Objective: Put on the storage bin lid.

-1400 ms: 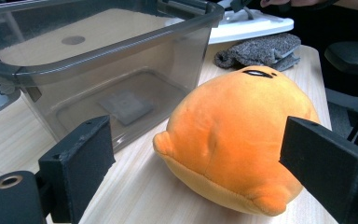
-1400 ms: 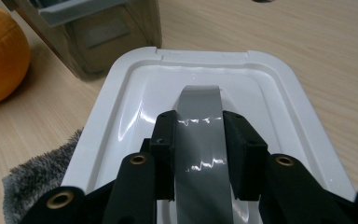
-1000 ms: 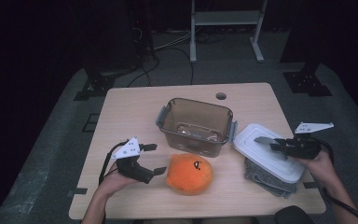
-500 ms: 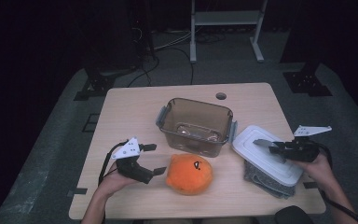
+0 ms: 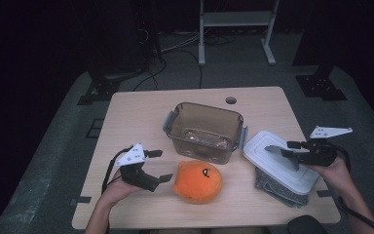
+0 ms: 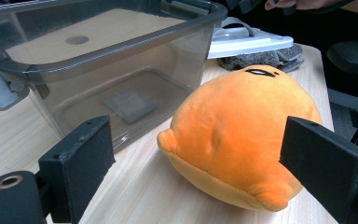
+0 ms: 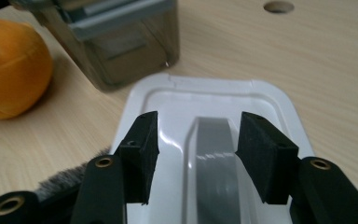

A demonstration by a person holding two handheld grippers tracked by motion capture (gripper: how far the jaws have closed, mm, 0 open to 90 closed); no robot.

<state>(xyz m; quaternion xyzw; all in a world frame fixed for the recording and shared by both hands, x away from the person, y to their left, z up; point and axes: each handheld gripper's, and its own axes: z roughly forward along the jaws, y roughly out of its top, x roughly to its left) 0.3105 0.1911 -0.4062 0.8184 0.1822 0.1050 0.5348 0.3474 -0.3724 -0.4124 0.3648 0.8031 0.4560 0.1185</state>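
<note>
White lid (image 7: 214, 116), grey handle (image 7: 212, 154), lying flat

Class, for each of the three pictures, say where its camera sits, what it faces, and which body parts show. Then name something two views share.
High view: above the table, looking forward and down; both forearms, left gripper, right gripper.
Left gripper view: on that gripper, facing the orange plush toy and the clear bin; its open jaws.
Right gripper view: on that gripper, over the white lid; its jaws, just opened.
Shared: toy, bin, lid.
</note>
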